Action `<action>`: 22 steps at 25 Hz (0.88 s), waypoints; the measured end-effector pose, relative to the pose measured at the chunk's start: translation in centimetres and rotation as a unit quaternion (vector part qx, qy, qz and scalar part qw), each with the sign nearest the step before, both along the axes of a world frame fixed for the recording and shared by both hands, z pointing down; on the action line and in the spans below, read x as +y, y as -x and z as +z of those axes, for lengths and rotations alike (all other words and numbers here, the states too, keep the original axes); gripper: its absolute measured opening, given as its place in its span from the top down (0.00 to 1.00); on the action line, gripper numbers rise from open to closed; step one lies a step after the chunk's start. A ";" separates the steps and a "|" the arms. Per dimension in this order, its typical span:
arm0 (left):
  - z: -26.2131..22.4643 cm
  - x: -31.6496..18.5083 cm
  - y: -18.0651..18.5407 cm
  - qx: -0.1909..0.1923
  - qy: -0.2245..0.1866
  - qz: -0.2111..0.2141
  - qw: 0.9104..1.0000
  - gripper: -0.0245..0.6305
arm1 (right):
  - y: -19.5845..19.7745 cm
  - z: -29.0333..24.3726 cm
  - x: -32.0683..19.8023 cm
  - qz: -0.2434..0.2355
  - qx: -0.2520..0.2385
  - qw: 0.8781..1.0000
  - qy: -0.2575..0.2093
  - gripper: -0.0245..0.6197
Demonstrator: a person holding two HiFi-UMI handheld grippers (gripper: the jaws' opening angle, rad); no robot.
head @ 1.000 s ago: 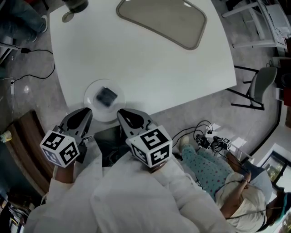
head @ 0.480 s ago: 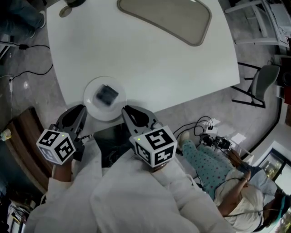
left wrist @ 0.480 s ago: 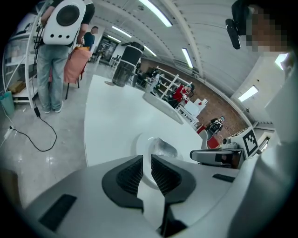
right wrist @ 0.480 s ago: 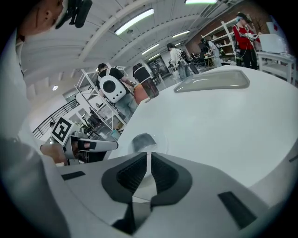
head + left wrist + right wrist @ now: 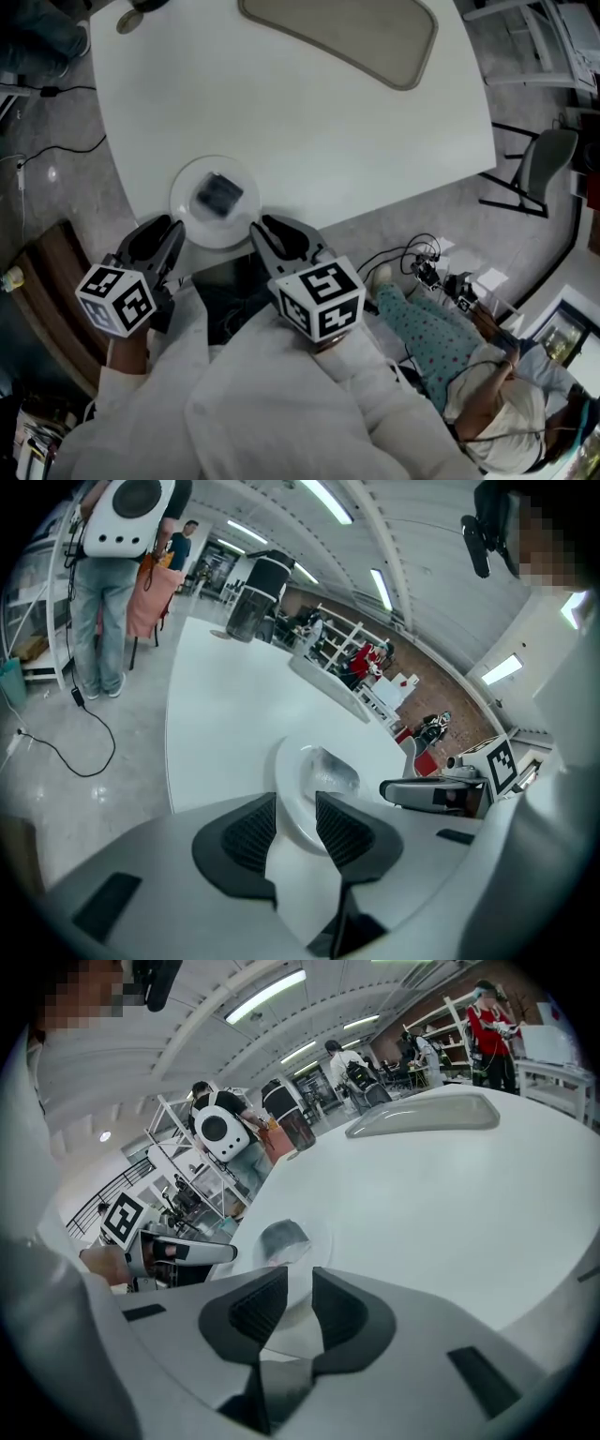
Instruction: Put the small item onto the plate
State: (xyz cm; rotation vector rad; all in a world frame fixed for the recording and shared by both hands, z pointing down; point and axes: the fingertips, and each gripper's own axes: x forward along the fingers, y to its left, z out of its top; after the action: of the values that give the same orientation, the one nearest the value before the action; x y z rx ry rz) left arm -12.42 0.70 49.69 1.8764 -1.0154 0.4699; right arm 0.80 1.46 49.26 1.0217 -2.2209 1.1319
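At the near edge of the white table (image 5: 309, 131), the small item (image 5: 217, 195) is lying in the middle of the round pale plate (image 5: 183, 217). From the head view it is looking dark, squarish and blue-grey. From the gripper views it is looking shiny and crinkled, like a wrapped packet, and finer detail is too blurred to tell. The left gripper (image 5: 155, 239) and the right gripper (image 5: 279, 236) are hovering just short of the plate, one at each side. Both have just been opening their jaws, which are standing apart with only the plate's rim showing through the gaps. A grey tray (image 5: 347, 42) is being cut off by the top edge.
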 end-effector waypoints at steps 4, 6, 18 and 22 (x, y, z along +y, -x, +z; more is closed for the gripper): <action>0.4 0.1 0.1 0.000 0.012 -0.003 1.000 0.77 | 0.1 0.6 0.0 0.004 0.002 1.000 0.013 0.81; 0.6 0.2 0.2 0.003 0.016 -0.010 1.000 0.77 | 0.0 0.8 0.1 0.005 0.004 1.000 0.018 0.80; 0.6 0.2 0.1 -0.001 0.030 0.003 1.000 0.77 | 0.6 1.7 0.2 0.004 0.011 0.999 0.046 0.78; 0.6 0.3 0.1 -0.005 0.026 0.005 1.000 0.77 | 0.7 1.9 0.4 0.009 0.006 0.999 0.050 0.78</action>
State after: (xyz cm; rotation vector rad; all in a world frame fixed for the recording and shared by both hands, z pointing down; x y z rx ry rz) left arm -12.50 1.05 50.33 1.8366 -0.9911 0.5071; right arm 0.07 1.88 51.13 1.0076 -2.1261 1.2279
